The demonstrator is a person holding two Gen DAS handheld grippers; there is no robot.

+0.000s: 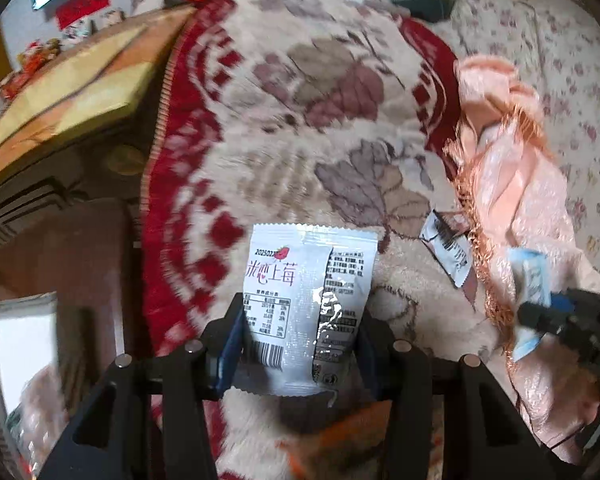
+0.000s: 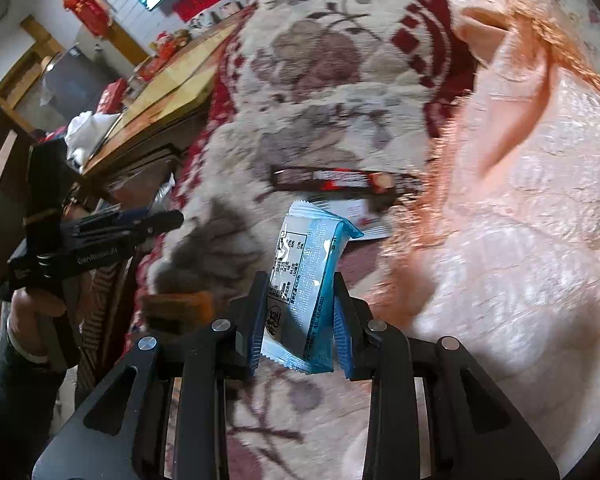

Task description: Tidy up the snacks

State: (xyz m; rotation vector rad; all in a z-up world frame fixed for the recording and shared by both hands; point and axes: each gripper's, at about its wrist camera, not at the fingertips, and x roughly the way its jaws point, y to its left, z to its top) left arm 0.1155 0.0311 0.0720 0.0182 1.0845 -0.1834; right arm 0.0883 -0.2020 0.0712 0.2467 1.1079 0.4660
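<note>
1. Left wrist view is showing the left hand-held gripper (image 1: 300, 344) pinching a silver snack packet (image 1: 308, 300) by its lower half, the blue pads (image 1: 230, 354) pressing both side edges.
2. That packet is standing upright between the fingers, its long axis running away from the camera, back seam and barcode facing the lens, hanging above the flowered blanket (image 1: 300, 100).
3. Right wrist view is showing the right hand-held gripper (image 2: 298, 328) clamping a blue-and-white snack packet (image 2: 308, 280) with its jaws set narrow.
4. This packet is leaning, its long axis tilting up and to the right, crimped top end pointing away from the fingers, printed back facing the camera.
5. Both grippers are pointing steeply downward over the blanket; the right one is appearing at the right edge of the left view (image 1: 540, 312), just beside a pink fringed cloth (image 1: 508, 184).
6. A dark snack bar (image 2: 340, 182) is lying flat on the blanket, long axis crosswise, beyond the blue packet.
</note>
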